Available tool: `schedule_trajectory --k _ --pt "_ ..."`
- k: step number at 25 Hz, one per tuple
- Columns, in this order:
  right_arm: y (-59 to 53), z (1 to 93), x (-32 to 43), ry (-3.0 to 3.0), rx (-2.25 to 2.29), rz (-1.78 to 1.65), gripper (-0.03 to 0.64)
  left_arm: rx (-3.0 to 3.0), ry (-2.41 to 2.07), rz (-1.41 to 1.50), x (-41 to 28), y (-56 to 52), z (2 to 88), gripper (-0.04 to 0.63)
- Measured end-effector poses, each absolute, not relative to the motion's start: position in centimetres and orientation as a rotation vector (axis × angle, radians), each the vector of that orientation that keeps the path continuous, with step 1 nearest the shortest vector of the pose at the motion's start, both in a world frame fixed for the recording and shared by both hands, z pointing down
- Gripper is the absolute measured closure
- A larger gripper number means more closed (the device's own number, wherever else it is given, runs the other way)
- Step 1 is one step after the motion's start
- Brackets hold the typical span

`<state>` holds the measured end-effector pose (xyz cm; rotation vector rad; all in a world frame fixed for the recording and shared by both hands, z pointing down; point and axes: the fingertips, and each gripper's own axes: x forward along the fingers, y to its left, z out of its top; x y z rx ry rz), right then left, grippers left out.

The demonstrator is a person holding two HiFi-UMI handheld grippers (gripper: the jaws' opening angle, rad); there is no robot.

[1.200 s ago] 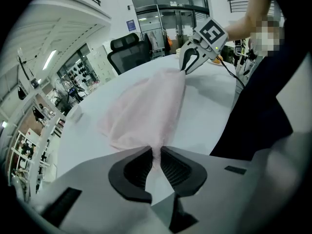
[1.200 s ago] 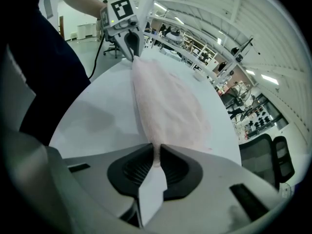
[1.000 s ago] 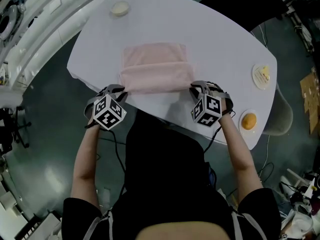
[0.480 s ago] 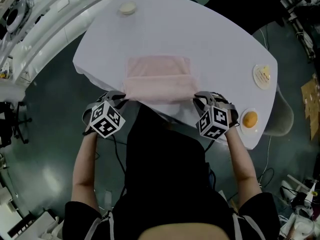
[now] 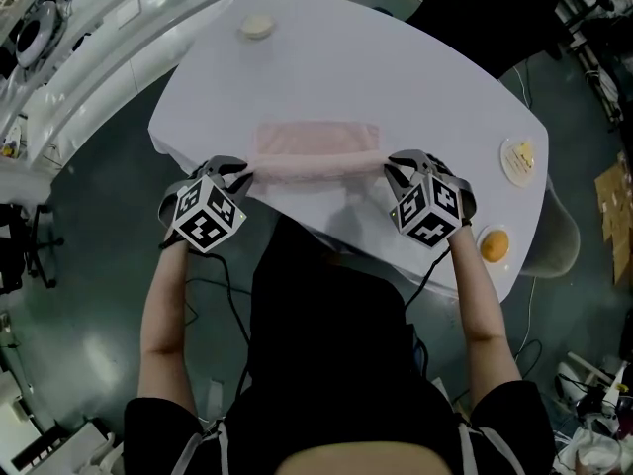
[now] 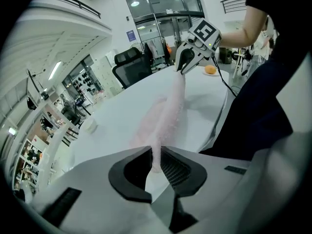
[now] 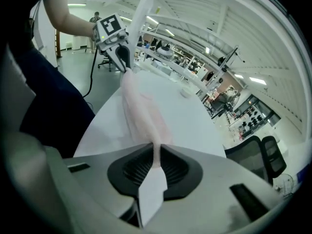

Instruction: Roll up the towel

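Pink towel (image 5: 316,151): one
Tools: two, left tool (image 5: 242,173) and right tool (image 5: 389,169) both clamped on it
Dishes (image 5: 257,26): I count three, all together only in head view

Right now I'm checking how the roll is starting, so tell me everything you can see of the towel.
The towel is pale pink, soft, fuzzy-looking cloth, rectangular, lying on the white table near the person. Its near edge is lifted off the table and stretched between the left gripper and the right gripper, each shut on one near corner. Its far part rests flat.
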<state>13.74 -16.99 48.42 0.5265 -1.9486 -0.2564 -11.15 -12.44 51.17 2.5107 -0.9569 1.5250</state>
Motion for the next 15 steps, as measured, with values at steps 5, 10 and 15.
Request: schedule_trajectory --k 5,10,15 --pt "-20.5 48.8 13.2 -1.932 0.541 -0.236 0.566 2.515 -0.938 1.531 -11.9 -15.9 51.1 0.536" --pt "-24.2 49.8 12.9 -1.906 0.548 -0.208 0.566 2.508 -0.914 1.553 -12.3 -19.7 51.9 0.537" --pt "-27.7 51.7 12.5 -1.871 0.542 -0.163 0.566 2.498 -0.867 1.59 -12.7 -23.5 53.4 0.535"
